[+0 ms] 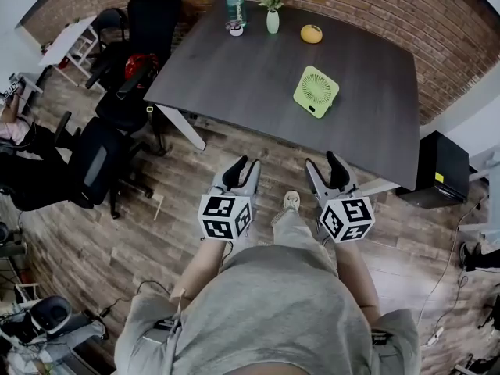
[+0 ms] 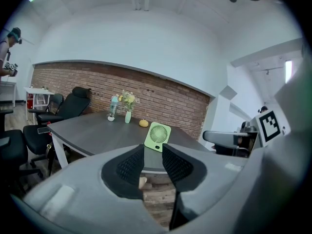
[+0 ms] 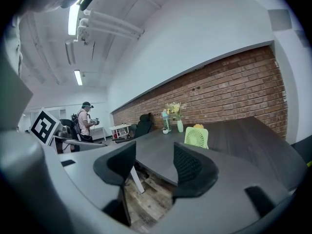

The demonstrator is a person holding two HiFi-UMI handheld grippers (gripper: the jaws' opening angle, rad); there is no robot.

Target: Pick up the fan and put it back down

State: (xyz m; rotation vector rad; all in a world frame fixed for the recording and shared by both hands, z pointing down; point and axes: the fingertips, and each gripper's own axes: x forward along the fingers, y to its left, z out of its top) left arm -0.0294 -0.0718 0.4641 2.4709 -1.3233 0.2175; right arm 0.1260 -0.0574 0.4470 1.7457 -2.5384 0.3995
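approach to the fan (image 1: 316,91), nothing gripped yet

both grippers hung short of the desk (image 1: 234,76) edge: the left gripper (image 1: 244,165) with fingers a little apart, the right gripper (image 1: 323,162) with fingers spread wide, both empty. the fan, a pale green rounded square with a round slatted grille, probably plastic, stood on the smooth dark desk at one o'clock. the next move called for reaching in and closing on its thin edges.

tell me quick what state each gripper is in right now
left gripper: open, nothing between its jaws
right gripper: open, nothing between its jaws
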